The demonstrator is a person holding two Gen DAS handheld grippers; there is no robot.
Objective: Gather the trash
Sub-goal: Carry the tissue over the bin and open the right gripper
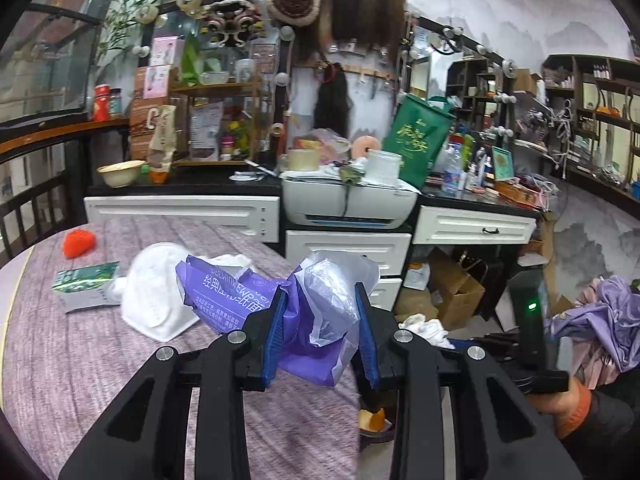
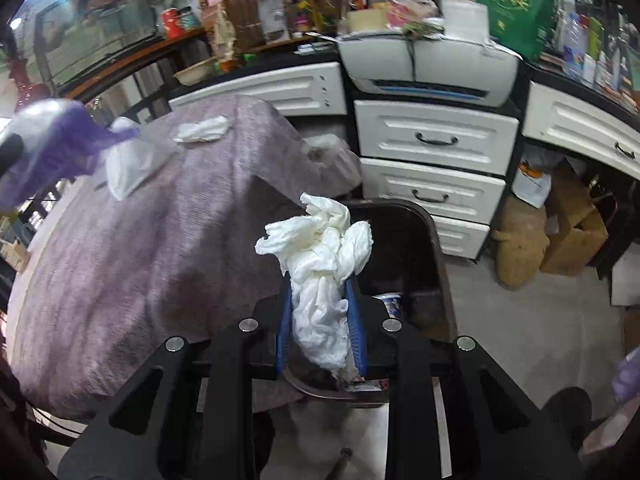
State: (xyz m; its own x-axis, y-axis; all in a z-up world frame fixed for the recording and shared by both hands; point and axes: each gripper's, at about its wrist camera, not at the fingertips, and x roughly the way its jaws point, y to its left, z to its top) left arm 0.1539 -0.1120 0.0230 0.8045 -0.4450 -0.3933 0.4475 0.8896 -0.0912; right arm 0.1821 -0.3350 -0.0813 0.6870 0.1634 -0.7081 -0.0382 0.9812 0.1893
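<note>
Left gripper (image 1: 320,320) fingers pinching a crumpled purple plastic wrapper (image 1: 304,320), right gripper (image 2: 322,324) fingers clamping a wrinkled white tissue wad (image 2: 320,280) standing lengthwise upward over a dark bin (image 2: 424,256)

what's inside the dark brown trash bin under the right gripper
Inside the dark brown plastic trash bin only a white container with blue print shows. The crumpled white tissue and the right gripper hide the rest.
</note>
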